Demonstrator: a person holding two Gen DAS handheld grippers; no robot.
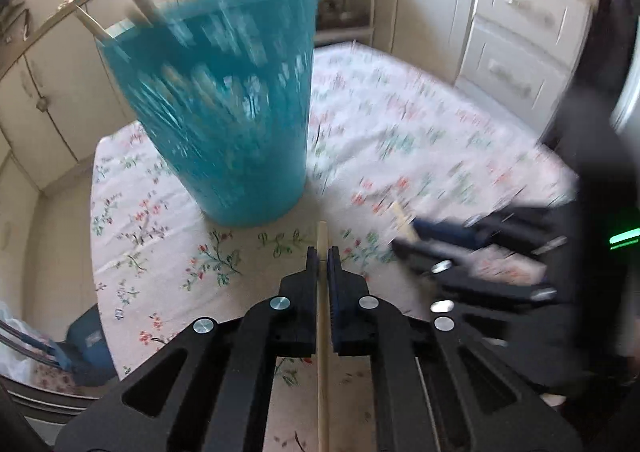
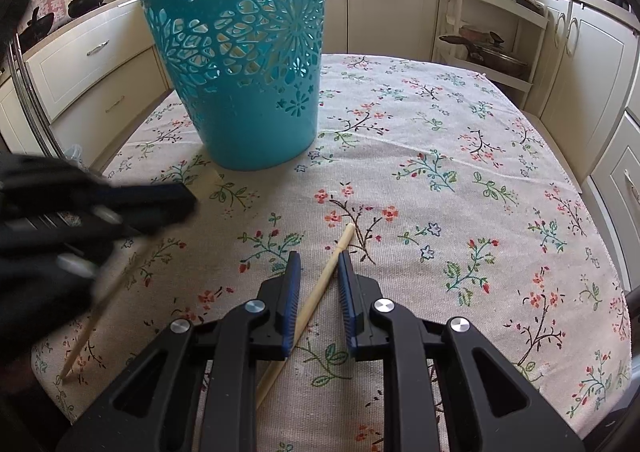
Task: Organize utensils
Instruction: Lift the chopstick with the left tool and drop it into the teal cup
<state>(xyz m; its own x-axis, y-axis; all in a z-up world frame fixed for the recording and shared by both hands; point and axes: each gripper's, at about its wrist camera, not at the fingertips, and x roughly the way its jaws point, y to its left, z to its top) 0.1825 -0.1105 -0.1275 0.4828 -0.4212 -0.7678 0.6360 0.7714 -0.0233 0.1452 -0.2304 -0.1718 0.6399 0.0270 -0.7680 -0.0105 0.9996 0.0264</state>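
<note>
Clamped in the left gripper [image 1: 321, 258], one pale wooden chopstick [image 1: 322, 332] is being held short of the teal cut-out plastic basket [image 2: 240, 56], already holding sticks, while another pale wooden chopstick [image 2: 316, 304] is being straddled, seemingly ungripped, by the narrowly parted right gripper [image 2: 319, 264] on the floral tablecloth [image 2: 460, 156].

Utensil count on the table

One teal basket [image 2: 240, 64]; two loose chopsticks [image 2: 320, 292] [image 2: 104, 304]; two sticks [image 1: 140, 4] [image 1: 90, 26] standing in the basket; two grippers [image 2: 318, 264] [image 1: 322, 256].
</note>
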